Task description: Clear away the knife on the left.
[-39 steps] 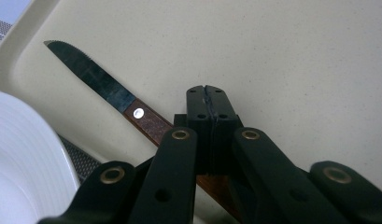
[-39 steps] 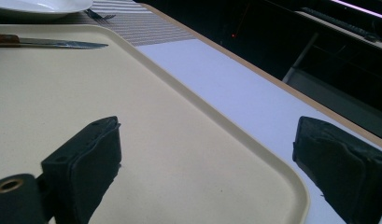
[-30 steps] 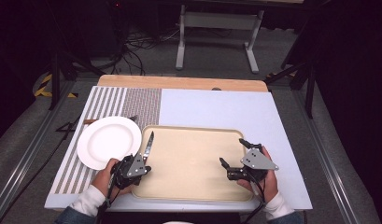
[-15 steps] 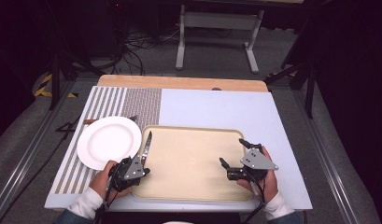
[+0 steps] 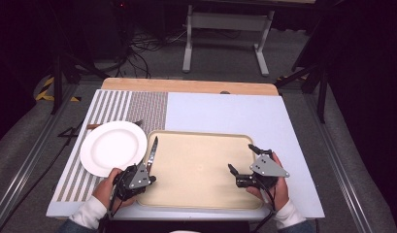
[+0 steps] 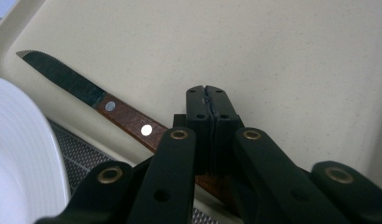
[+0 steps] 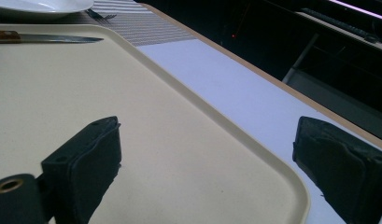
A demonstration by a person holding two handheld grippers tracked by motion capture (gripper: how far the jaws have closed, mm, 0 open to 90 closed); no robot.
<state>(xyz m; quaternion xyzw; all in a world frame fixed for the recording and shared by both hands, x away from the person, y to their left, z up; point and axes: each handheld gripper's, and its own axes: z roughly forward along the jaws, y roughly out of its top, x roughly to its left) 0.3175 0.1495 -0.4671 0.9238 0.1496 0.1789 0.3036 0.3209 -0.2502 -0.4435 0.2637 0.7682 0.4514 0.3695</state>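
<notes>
Knife (image 6: 109, 109) on tray (image 6: 296, 56) rim; left hand-held gripper (image 6: 212, 105) closed above handle.

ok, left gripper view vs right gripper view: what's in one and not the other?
Left gripper view: left gripper shut over the knife handle, with rivets and serrated edge legible. Right gripper view: right gripper open at the tray edge, fork tips near the plate, blue mat, dark room beyond. Shared: knife, plate, tray.
</notes>
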